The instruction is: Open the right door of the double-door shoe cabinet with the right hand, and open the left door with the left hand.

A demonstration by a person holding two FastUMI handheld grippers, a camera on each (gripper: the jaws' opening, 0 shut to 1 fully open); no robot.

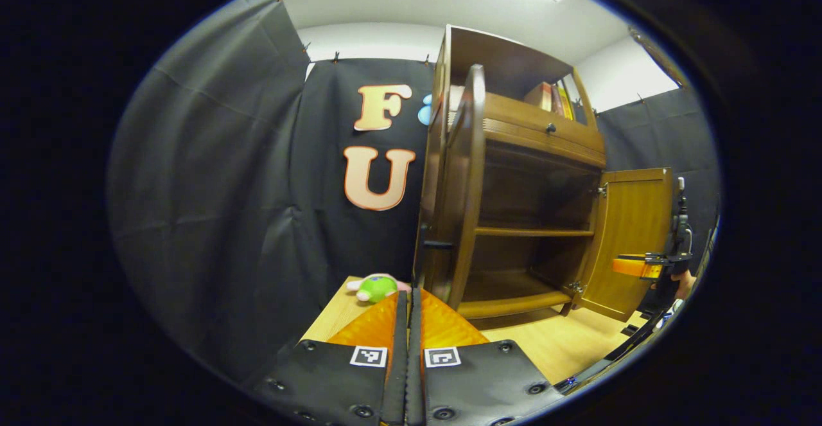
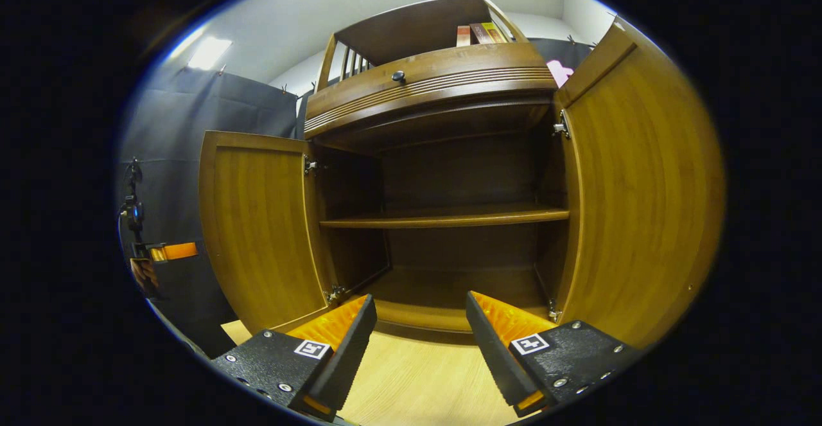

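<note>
The brown wooden double-door shoe cabinet [image 2: 443, 175] stands on the light wooden tabletop [image 2: 417, 381] with its left door [image 2: 257, 227] and right door [image 2: 636, 188] both swung wide. The right tongs [image 2: 420, 320] gape, holding nothing. The left tongs [image 1: 408, 313] are pressed together, apparently on nothing, beside a green plush toy [image 1: 376, 286].

Both doors, left door [image 2: 260, 230] and right door [image 2: 636, 188], stood swung wide. Compartment mouth unobstructed; one shelf [image 2: 443, 219] divided it.
</note>
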